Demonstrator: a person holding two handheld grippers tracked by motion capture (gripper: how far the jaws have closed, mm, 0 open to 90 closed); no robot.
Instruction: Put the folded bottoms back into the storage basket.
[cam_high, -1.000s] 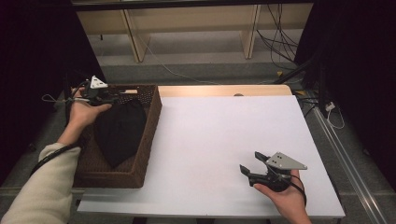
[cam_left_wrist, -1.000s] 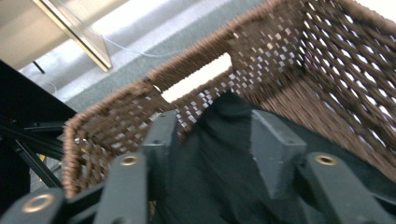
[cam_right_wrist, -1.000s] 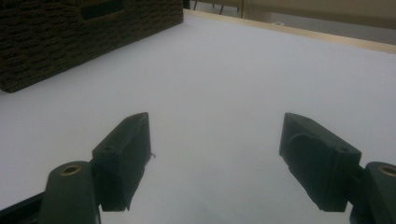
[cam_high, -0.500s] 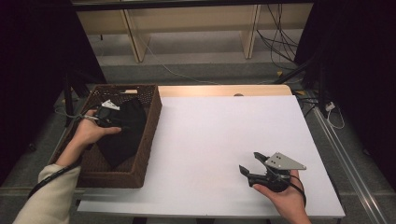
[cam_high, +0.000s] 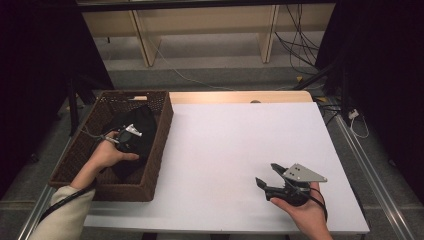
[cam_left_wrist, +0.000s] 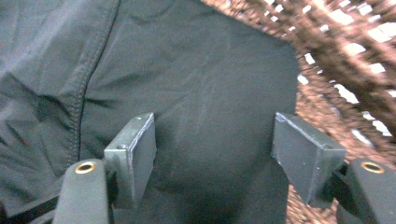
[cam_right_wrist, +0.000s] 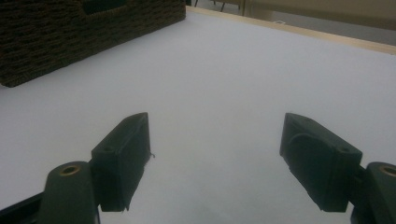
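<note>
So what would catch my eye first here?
Probably the brown wicker basket at the table's left edge, with a dark garment in it. The left gripper hangs just over that cloth, jaws open. The right gripper rests open on the bare white table.

left gripper (cam_high: 129, 136) over dark cloth (cam_high: 142, 120) in wicker basket (cam_high: 162, 125)

Beyond the white table (cam_high: 235, 150), pale wooden shelf legs (cam_high: 142, 37) standing on grey floor (cam_high: 210, 75); black cables (cam_high: 295, 42) trailing right, dark drapes (cam_high: 40, 55) either side.
</note>
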